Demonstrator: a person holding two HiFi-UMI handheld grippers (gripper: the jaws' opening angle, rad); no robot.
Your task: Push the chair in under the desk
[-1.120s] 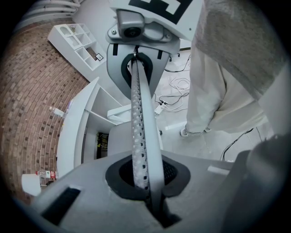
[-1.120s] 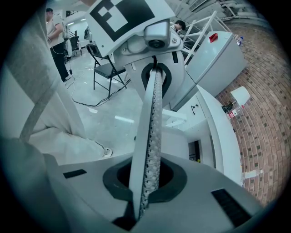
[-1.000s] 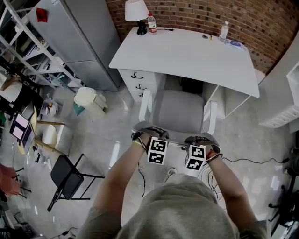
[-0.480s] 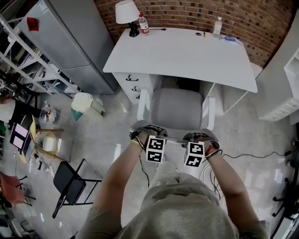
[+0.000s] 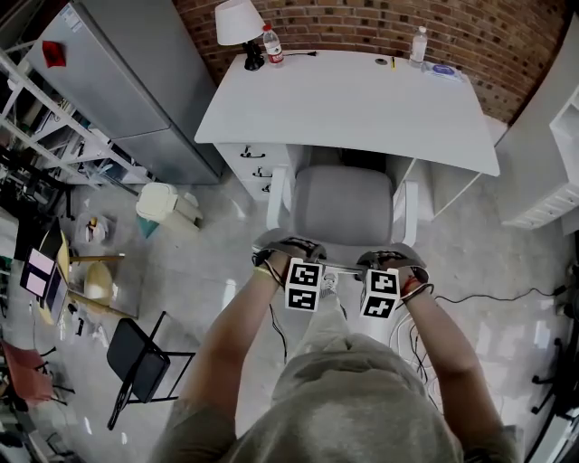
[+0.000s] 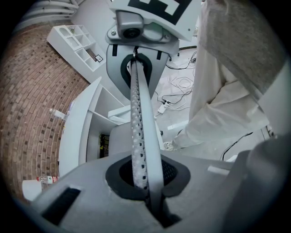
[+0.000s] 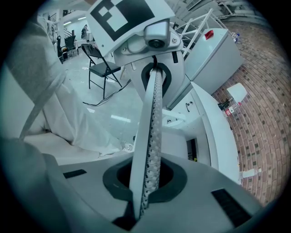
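Broadly, a white rectangular desk stands against the red brick wall. Facing its knee opening is the grey padded chair with white armrests, seat front at the desk's edge and most of the seat out over the pale floor. The left gripper and right gripper are each clamped tight on the chair's thin perforated backrest rim. A white table lamp and a clear plastic bottle stand at the desk's far left corner.
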